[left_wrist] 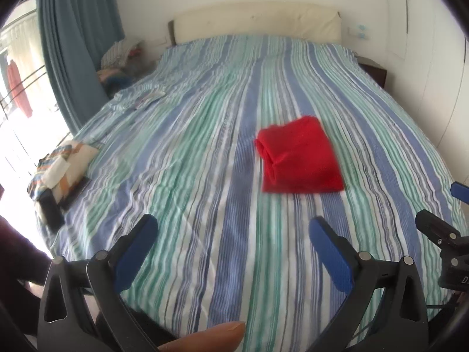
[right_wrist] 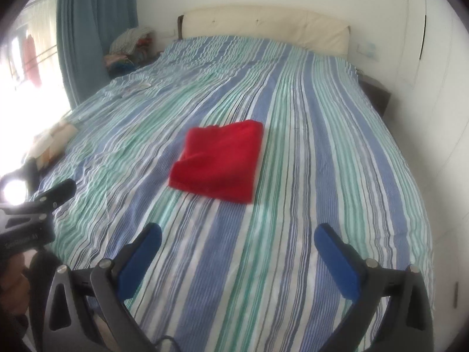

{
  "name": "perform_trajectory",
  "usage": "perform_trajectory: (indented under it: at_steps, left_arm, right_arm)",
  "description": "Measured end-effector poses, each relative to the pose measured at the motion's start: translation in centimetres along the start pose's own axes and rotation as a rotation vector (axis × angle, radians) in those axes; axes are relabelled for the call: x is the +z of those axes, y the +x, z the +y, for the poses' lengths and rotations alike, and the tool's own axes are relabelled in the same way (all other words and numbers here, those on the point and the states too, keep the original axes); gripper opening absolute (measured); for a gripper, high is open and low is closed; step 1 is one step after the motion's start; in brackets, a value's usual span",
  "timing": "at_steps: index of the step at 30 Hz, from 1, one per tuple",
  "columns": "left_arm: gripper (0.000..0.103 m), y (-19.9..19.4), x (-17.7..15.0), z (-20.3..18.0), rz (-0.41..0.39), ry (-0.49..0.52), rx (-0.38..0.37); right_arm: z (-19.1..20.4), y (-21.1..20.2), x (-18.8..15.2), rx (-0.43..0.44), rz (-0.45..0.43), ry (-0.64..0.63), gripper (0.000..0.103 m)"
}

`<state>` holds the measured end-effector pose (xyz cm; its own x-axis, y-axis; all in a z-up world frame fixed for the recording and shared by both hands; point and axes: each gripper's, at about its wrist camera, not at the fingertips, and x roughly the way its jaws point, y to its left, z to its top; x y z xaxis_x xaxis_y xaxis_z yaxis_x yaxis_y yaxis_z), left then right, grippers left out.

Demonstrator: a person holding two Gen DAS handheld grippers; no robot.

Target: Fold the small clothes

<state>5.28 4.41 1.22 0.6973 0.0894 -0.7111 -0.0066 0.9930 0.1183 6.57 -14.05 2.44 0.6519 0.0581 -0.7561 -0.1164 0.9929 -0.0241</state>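
The red garment (left_wrist: 300,155) is lying folded into a compact, roughly square packet on the striped bedspread (left_wrist: 205,146), well ahead of both pairs of fingers and touching neither. The left gripper (left_wrist: 233,234) is hovering above the near part of the bed with its blue-padded fingers (left_wrist: 134,252) spread wide and nothing between them but bare striped cloth; from here the garment is sitting beyond the tips and off toward the right-hand finger. The right gripper (right_wrist: 237,245) is hanging over the bed in the same way, its fingers (right_wrist: 337,261) standing fully apart and gripping nothing, and the garment is showing past the tips, slightly toward the left-hand finger, with its folded edges facing the camera. Each gripper is peeking into the other's view at the outer edge: the right one beyond the left gripper's right-hand finger, the left one beyond the right gripper's left-hand finger. Far off to the left of the left gripper's fingers, a small pile of patterned fabric (left_wrist: 61,167) is resting at the bed's edge, near a blue curtain (left_wrist: 76,44). Straight ahead of both sets of fingers, past the garment, a cream headboard (left_wrist: 258,23) is standing against the wall. A fingertip of the person's hand (left_wrist: 211,337) is showing just beneath the left gripper, between its two finger arms.
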Motion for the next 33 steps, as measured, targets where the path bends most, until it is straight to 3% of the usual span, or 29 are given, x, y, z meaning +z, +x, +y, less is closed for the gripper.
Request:
perform_trajectory:
  at_steps: [10, 33]
  left_arm:
    - [0.103, -2.8, 0.2, 1.1, 0.011, -0.055, -0.003]
    - [0.103, -2.6, 0.5, -0.6, 0.006, -0.031, 0.026]
  right_arm:
    - [2.5, -4.9, 0.7, 0.038, -0.077, -0.036, 0.102]
    - [1.3, -4.7, 0.5, -0.085, -0.054, -0.004, 0.102]
